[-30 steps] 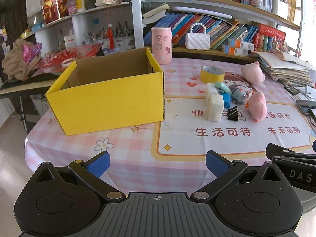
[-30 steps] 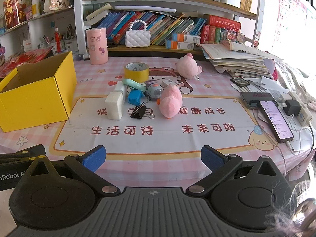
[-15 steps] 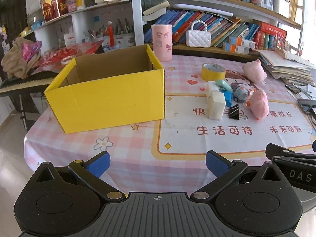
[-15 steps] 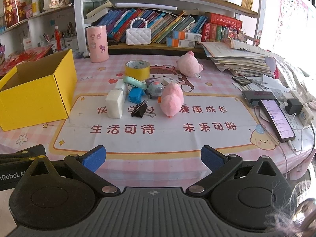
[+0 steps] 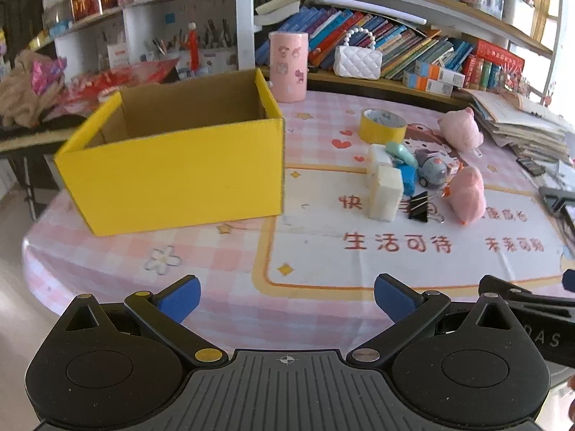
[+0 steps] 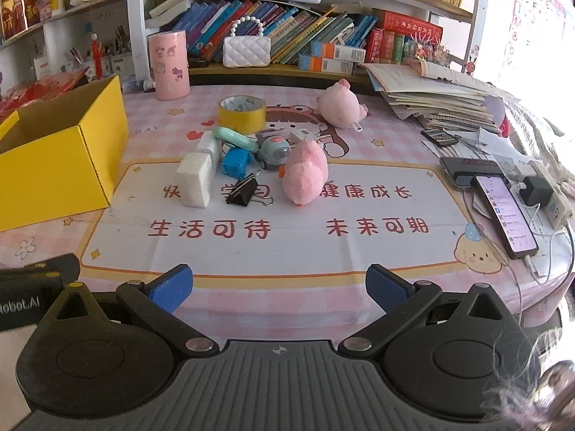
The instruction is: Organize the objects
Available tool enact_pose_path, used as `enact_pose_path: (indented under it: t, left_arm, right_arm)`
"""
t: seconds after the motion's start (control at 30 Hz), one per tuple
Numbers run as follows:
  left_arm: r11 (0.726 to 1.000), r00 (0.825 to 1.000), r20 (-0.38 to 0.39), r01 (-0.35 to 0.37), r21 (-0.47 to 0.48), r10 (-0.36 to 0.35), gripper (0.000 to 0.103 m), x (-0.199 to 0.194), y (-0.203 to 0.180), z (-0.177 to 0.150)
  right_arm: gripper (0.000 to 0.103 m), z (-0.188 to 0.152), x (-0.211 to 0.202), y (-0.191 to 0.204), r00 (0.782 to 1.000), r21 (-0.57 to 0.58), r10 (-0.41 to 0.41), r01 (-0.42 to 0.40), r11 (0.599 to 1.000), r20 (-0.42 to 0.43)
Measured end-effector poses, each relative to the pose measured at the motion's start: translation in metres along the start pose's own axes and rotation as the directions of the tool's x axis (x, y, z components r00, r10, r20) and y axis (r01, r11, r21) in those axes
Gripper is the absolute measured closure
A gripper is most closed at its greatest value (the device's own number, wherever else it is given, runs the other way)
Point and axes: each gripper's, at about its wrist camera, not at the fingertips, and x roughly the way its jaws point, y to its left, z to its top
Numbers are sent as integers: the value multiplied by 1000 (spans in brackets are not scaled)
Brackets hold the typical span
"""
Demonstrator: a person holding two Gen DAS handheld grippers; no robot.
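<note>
An open yellow cardboard box (image 5: 172,176) stands on the left of the table, also in the right wrist view (image 6: 61,165). A cluster of small items lies mid-table: a white block (image 6: 194,179), a black binder clip (image 6: 246,192), a blue block (image 6: 235,161), a mint case (image 6: 235,138), a grey toy car (image 6: 275,151), a pink plush (image 6: 305,172), a yellow tape roll (image 6: 241,113) and a second pink plush (image 6: 339,104). My left gripper (image 5: 287,298) and right gripper (image 6: 278,289) are both open and empty, near the table's front edge, well short of the items.
A pink cup (image 6: 169,64) and white purse (image 6: 246,50) stand at the back before bookshelves. A stack of papers (image 6: 438,100), phones (image 6: 503,212) and a charger with cables (image 6: 539,194) lie on the right. The pink tablecloth (image 6: 287,237) covers the table.
Both grippers have moved forward a little towards the table; the box and the items look slightly larger. Both stay open and nothing on the table has moved.
</note>
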Motion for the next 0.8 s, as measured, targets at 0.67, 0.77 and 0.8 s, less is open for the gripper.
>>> enact_pose_path:
  t: [0.67, 0.77, 0.8]
  left_arm:
    - [998, 997, -37, 63, -26, -64, 13, 64, -51, 52]
    - [998, 998, -42, 50, -30, -52, 21, 74, -56, 60]
    - [998, 998, -42, 47, -30, -49, 25, 78, -58, 63]
  right_arm:
    - [32, 70, 99, -53, 994, 29, 95, -93, 995, -52]
    - [40, 81, 118, -57, 992, 30, 114, -112, 993, -62]
    - [43, 85, 123, -58, 991, 31, 119, -117, 993, -63]
